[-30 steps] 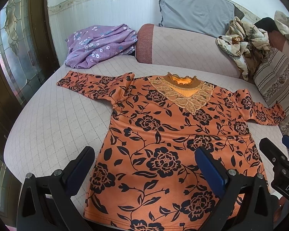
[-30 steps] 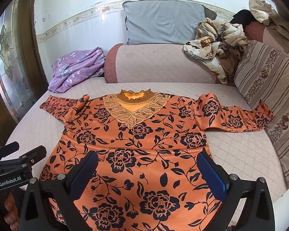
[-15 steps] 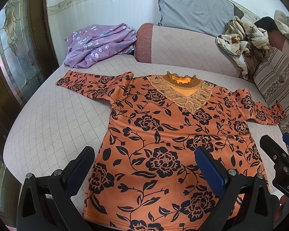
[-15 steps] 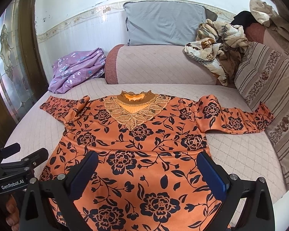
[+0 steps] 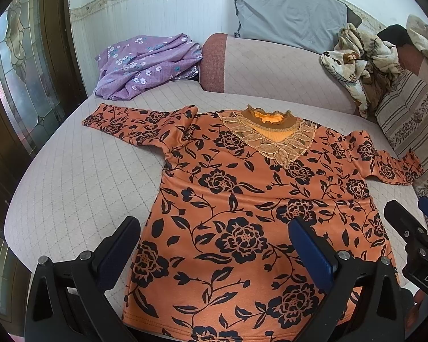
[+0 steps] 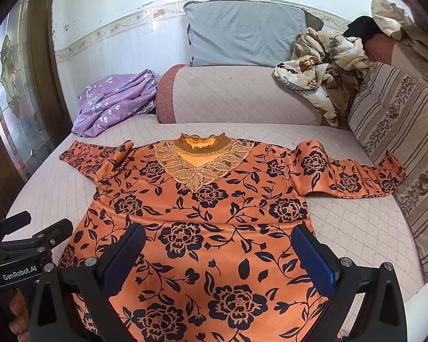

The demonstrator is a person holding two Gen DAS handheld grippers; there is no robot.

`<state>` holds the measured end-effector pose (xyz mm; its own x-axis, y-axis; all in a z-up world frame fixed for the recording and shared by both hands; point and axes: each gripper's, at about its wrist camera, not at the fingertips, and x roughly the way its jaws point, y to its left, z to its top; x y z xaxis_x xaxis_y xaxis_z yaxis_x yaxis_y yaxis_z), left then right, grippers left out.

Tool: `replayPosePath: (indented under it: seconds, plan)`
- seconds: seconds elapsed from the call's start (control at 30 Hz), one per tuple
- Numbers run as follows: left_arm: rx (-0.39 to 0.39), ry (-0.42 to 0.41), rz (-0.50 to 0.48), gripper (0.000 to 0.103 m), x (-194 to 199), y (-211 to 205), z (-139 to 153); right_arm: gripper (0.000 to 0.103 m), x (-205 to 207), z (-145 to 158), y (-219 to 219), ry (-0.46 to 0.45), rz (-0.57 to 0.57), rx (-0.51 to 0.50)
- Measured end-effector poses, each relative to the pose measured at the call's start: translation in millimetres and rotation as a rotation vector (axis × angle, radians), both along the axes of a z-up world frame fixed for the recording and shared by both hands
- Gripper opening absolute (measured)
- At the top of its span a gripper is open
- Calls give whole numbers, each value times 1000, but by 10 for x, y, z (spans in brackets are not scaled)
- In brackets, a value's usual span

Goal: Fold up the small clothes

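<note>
Tools [image 5: 216,245] [image 6: 219,253] agape — blouse [image 5: 242,199] beneath

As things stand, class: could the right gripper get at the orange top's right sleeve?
Probably yes. The right gripper hangs open over the orange top, and the right sleeve lies flat and uncovered on the bed, nothing between.

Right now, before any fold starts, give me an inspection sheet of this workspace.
Surface: quilted sofa seat, pale, bare to the left of the top.
Job's things: orange flowered top spread flat, face up, collar away from the cameras, both sleeves out to the sides; not yet folded.
Clutter: purple flowered cloth bunched at the back left; patterned blanket heaped on the backrest; grey pillow against the wall.
Grippers: left tongs and right tongs both open above the hem, holding nothing.
Cables: nothing seen.
Surroundings: glass-panelled door on the left, striped cushion on the right.
</note>
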<state>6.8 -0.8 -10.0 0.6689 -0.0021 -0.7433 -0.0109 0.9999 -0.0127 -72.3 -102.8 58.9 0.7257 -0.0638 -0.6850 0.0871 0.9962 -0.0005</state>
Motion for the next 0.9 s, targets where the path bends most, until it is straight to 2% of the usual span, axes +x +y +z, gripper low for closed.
replayPosePath:
  seconds: [0.9]
  plan:
    - [2, -4, 0, 103, 8, -2, 25, 103, 19, 27, 29, -3, 17, -7]
